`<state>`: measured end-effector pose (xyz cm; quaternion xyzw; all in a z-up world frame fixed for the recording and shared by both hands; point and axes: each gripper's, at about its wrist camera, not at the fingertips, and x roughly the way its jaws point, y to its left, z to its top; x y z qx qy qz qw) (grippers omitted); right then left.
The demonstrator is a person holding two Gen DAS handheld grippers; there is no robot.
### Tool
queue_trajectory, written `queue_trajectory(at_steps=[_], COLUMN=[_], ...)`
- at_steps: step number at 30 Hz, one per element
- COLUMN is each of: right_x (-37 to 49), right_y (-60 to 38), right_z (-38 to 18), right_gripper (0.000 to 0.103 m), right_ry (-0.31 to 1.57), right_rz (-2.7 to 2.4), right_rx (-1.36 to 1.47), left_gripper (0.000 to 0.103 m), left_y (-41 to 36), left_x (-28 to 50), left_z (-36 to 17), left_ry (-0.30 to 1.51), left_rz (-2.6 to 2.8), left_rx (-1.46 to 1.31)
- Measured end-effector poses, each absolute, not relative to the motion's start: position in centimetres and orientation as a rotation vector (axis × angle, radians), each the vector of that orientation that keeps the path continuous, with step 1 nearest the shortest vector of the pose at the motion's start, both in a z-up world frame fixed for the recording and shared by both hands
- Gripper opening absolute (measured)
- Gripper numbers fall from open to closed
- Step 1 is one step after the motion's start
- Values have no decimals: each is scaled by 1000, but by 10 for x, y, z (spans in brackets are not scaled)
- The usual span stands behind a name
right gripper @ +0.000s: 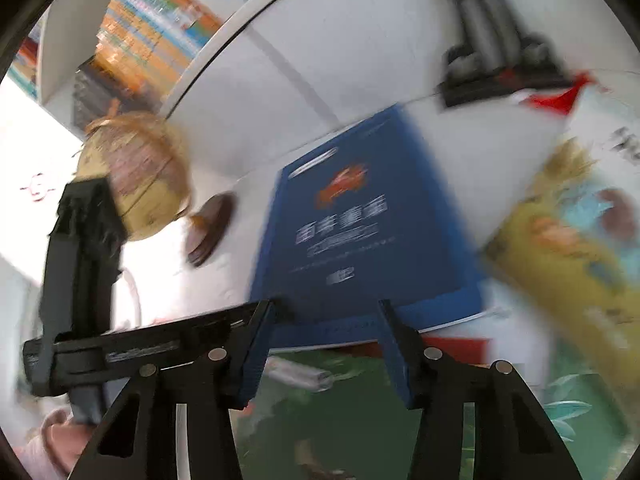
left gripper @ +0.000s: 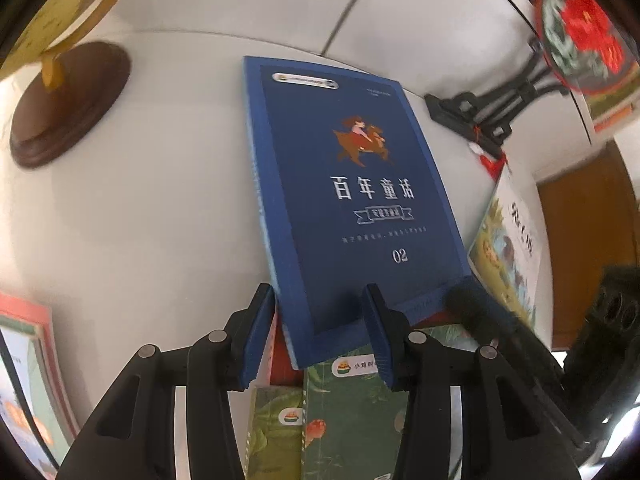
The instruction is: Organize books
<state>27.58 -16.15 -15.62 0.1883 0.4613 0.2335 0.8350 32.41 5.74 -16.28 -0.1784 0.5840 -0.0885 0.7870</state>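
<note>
Blue book [left gripper: 352, 200] cover: title 百年童话 in pale letters, "02" lower down; the ribbon banner and the fine line under the title are too small to read. Green leafy book [left gripper: 352, 412] beneath: white label, starts 小鸡, rest hidden. Picture book [left gripper: 508, 240] at right: large dark characters, probably a title, illegible. Right wrist view too blurred to read.

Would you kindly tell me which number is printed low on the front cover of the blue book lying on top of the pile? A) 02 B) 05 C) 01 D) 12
A: in the left wrist view the blue book shows a white "02" beneath its title.
</note>
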Motion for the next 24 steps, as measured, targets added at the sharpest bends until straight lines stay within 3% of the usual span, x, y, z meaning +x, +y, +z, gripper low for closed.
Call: queue_trajectory(at_steps=[1, 3, 9, 16, 18, 21, 24], right_x=[274, 274, 280, 313, 313, 305, 292], right_y=[-165, -173, -203, -169, -167, -183, -191], right_z=[-153, -152, -168, -170, -170, -167, -164], right_gripper=[57, 76, 78, 88, 74, 40, 27], right_ry=[948, 937, 940, 956, 980, 979, 1006], right_rz=[426, 361, 418, 498, 507, 511, 552], right_rx=[340, 277, 479, 331, 337, 409, 464], left_gripper=[43, 44, 55, 55, 55, 55, 55], left_y=[59, 59, 53, 44, 50, 60, 64], left_x=[325, 327, 337, 341, 335, 323, 310], left_z=[-163, -164, -167, -165, -163, -156, -150], left_ry=[1262, 1273, 1295, 1264, 1260, 1257, 1265], left_rz=[-189, -201, -195, -156, -173, -180, -199], left_rx=[-396, -402, -381, -253, -262, -279, -295])
